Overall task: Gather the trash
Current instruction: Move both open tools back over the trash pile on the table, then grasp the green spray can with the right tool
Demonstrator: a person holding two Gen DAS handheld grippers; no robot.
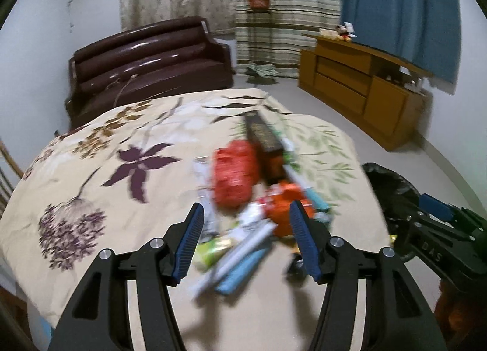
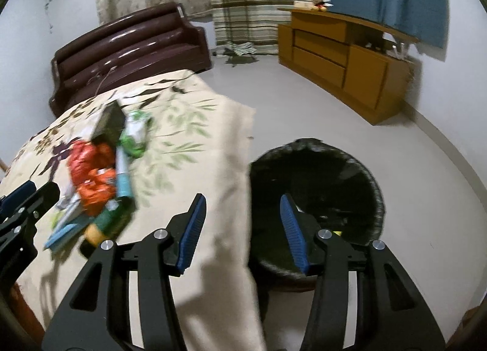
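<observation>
Jaws of both grippers spread, nothing between: left gripper [image 1: 246, 214] hangs over trash pile [image 1: 243, 199] on bed [image 1: 106, 168], right gripper [image 2: 240, 208] at edge of bin [image 2: 316, 186]. Step: betw picks. Next: left drops onto a wrapper & pinches

A trash pile [image 1: 252, 199] (blurred) lies on the bed [image 1: 100, 168], the bin [image 2: 316, 196] seemingly just right.

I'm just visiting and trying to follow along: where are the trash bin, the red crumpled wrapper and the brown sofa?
trash bin [image 2: 359, 168]: right wrist view, on its black-lined far rim.
red crumpled wrapper [image 1: 234, 171]: left wrist view, middle of the wrapper.
brown sofa [image 1: 146, 56]: left wrist view, on the backrest.
</observation>
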